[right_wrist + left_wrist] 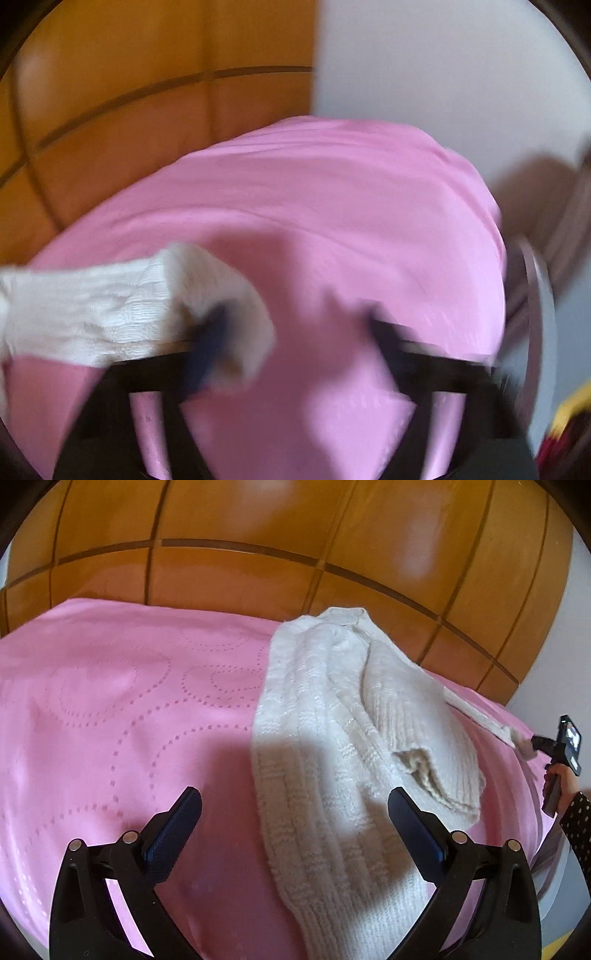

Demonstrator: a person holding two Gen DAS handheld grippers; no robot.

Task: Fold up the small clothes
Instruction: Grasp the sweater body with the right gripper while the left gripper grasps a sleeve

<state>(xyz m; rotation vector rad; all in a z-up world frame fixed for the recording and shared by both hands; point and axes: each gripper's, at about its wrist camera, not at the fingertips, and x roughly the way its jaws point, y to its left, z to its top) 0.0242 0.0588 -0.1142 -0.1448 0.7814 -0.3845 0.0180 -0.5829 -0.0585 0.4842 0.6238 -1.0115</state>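
Note:
A cream knitted sweater (332, 738) lies on the pink bedspread (110, 709), one sleeve folded over its body. My left gripper (295, 812) is open and empty just above the sweater's near part, its right finger over the knit. My right gripper (532, 744) shows at the far right of the left wrist view, at the end of the stretched-out other sleeve (476, 712). In the blurred right wrist view the right gripper (295, 332) has its jaws apart, and the sleeve cuff (122, 310) hangs over the left finger (210, 343).
A wooden panelled headboard (258, 535) runs behind the bed. A white wall (443, 74) is to the right. A metal rail (535, 314) stands by the bed's right edge, and a yellow and red object (569, 424) sits lower right.

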